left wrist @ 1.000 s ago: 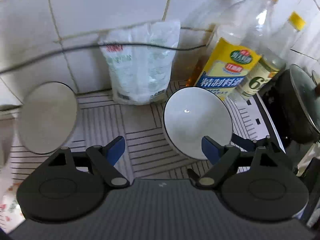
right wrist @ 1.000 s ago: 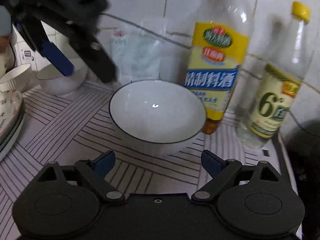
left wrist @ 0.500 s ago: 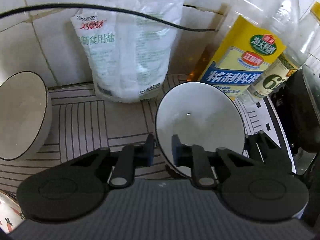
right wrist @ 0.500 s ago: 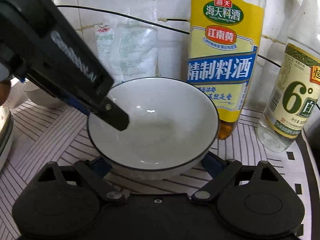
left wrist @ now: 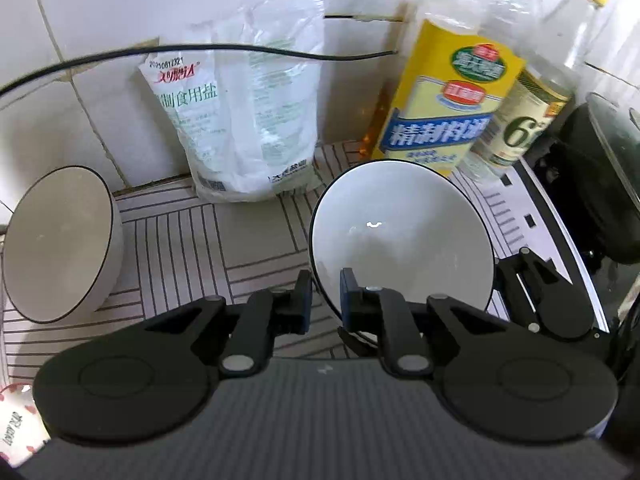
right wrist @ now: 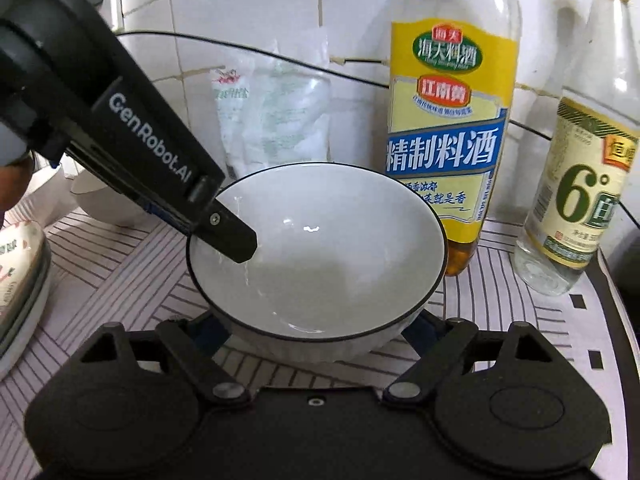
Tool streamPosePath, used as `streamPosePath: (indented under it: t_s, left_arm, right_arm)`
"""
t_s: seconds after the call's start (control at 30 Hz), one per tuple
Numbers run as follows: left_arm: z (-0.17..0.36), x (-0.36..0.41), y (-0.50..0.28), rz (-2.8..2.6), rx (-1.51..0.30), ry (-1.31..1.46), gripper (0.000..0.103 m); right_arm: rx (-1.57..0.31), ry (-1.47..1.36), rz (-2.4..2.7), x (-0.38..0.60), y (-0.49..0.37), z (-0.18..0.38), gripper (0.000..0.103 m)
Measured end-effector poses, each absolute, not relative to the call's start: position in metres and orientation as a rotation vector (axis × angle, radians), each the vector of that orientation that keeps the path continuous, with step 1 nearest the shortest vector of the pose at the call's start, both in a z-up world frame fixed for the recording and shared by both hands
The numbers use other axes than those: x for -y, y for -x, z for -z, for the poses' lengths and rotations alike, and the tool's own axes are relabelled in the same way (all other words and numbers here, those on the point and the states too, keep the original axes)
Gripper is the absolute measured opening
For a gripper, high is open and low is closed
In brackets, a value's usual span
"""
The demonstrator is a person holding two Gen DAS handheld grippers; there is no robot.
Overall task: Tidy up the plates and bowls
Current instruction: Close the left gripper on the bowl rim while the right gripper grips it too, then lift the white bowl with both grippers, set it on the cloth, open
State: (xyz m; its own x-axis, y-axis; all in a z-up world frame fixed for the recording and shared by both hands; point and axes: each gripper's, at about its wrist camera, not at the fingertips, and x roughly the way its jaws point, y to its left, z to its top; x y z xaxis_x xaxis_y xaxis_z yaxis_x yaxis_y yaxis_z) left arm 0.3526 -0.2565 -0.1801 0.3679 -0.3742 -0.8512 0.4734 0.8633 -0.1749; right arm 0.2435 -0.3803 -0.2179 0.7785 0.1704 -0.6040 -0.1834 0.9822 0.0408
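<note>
Your left gripper [left wrist: 323, 300] pinches the rim of the bowl [left wrist: 400, 236], one finger inside the wall and one outside, at the bowl's 7 o'clock in the left wrist view. From the right wrist camera the same left gripper [right wrist: 236, 244] comes in from 10 o'clock and bites the bowl [right wrist: 320, 248] at its 9 o'clock edge, the inner finger lying on the white inside.

Your right gripper [right wrist: 316, 330] stands wide, its blue pads on either side of the bowl's near wall at 6 o'clock; whether they touch the bowl you cannot tell from these views.

The bowl, white with a dark rim, sits on the striped mat [right wrist: 132, 280] and looks tipped toward the right wrist camera. Behind it at 12 to 1 o'clock stands the wine bottle [right wrist: 448, 120] with a yellow label, just beside the bowl, and at 3 o'clock the vinegar bottle [right wrist: 580, 184], a little apart. A salt bag [left wrist: 244, 120] leans on the tiled wall [left wrist: 120, 8] at 11 o'clock in the left view, with a black cable [left wrist: 240, 47] crossing in front of it.

A second bowl [left wrist: 60, 240] sits at 9 o'clock, well apart from the first. A dark pot [left wrist: 600, 184] shows at 3 o'clock, and a stack of plates [right wrist: 20, 280] fills the left edge of the right wrist view.
</note>
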Motion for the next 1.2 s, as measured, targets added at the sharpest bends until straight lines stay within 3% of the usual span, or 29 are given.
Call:
streamPosePath:
  t_s: [0.6, 1.2]
  left_arm:
    - [0.123, 0.209, -0.264, 0.683, -1.012, -0.187, 0.015]
    - [0.141, 0.178, -0.213, 0.699, -1.077, -0.227, 0.016]
  right_arm:
    - [-0.575, 0.036, -0.175, 0.348, -0.144, 0.168, 0.091]
    - [-0.645, -0.036, -0.147, 0.315, -0.084, 0.188, 0.091]
